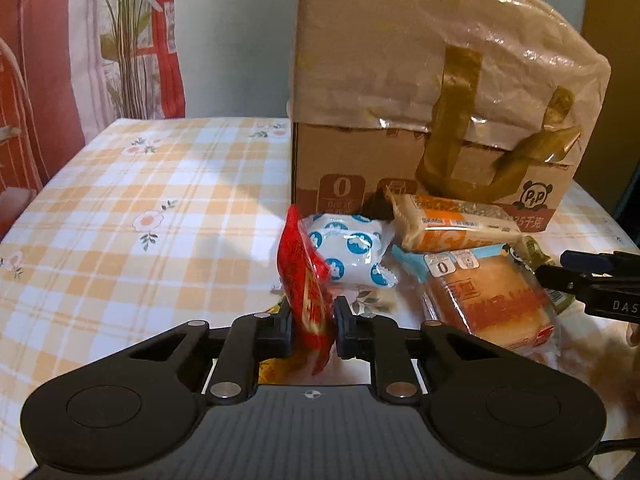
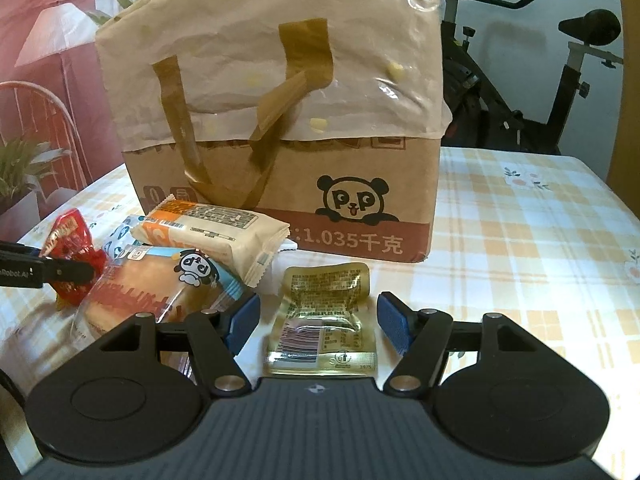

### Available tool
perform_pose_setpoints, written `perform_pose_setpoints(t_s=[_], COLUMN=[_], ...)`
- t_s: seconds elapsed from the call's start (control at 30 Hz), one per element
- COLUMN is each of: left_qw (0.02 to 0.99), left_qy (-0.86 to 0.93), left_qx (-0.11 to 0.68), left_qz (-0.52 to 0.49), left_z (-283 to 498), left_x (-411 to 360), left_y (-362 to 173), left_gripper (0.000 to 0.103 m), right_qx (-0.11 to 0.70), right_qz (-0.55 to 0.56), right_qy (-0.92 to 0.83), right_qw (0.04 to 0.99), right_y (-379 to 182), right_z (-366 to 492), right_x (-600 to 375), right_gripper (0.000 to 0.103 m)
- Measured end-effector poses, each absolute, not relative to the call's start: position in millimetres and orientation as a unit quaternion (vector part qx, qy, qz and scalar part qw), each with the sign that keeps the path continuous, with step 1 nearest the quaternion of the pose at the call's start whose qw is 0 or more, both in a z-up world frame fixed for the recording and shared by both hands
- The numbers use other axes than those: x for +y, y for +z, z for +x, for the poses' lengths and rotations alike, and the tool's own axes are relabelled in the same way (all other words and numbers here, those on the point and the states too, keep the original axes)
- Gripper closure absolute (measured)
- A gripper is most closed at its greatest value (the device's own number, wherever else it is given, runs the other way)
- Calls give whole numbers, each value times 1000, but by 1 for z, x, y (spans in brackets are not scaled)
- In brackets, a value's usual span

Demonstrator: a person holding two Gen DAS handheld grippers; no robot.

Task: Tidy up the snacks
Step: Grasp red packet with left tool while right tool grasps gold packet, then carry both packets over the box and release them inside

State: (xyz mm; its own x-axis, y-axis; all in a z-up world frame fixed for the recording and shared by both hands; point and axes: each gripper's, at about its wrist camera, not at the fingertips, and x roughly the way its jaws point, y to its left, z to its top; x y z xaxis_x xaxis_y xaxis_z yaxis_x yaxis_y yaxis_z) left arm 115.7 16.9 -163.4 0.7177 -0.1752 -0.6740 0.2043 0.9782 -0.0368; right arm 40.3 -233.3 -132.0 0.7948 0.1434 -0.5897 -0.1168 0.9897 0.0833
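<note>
Clamped upright in the left claw [image 1: 313, 322], red snack packet [image 1: 306, 280] could slip, since the pads pinch slick foil. Right claw [image 2: 318, 322] hangs apart around the yellow pouch [image 2: 322, 320] lying flat on the worktop [image 2: 520, 240]; closing might only skid it

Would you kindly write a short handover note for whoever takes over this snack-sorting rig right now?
Left gripper: shut on the red packet, standing on edge.
Right gripper: open, jaws either side of the gold pouch, which lies flat on the tablecloth; no grip yet.
Other snacks lie in front of the panda box: blue-dotted white packet, orange-and-cream pack, clear-wrapped cake.
The lined bag sits in the box; its inside is hidden.
Done: red packet picked.
Left: probably to stow it, then close on the pouch and clear the rest.
</note>
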Motion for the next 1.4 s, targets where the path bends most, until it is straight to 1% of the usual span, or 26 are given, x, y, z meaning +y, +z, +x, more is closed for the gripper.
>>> perform_pose_setpoints(t_s=[0.4,0.8,1.03,1.1,1.13,1.17,1.33,1.4], left_qw=[933,935,936,937,938,938,942,943], left_qy=[-110,-113,-117,-118,-119,-119,-123,-127], left_qx=[341,336,331,328,326,325,311,305], left_qz=[-4,-13,-14,-15,-17,-17,-23,-25], left_z=[111,109,107,107,106,106,104,103], left_x=[20,25,25,26,27,27,29,28], left_y=[-154,-152,-150,-149,-149,-148,-139,-135], left_gripper=[86,86,86,86,86,86,86,86], right_qx=[317,353,363,362,361,359,355,343], right_qz=[11,-8,-37,-40,-41,-42,-10,0], right_qy=[72,40,37,38,42,43,43,38], right_qw=[946,935,931,930,931,931,934,939], right_y=[-133,-136,-139,-139,-139,-138,-128,-122], right_z=[40,60,69,69,68,66,58,51], right_x=[-229,-224,-214,-213,-213,-214,-223,-227], right_gripper=[35,35,30,33,41,45,53,53])
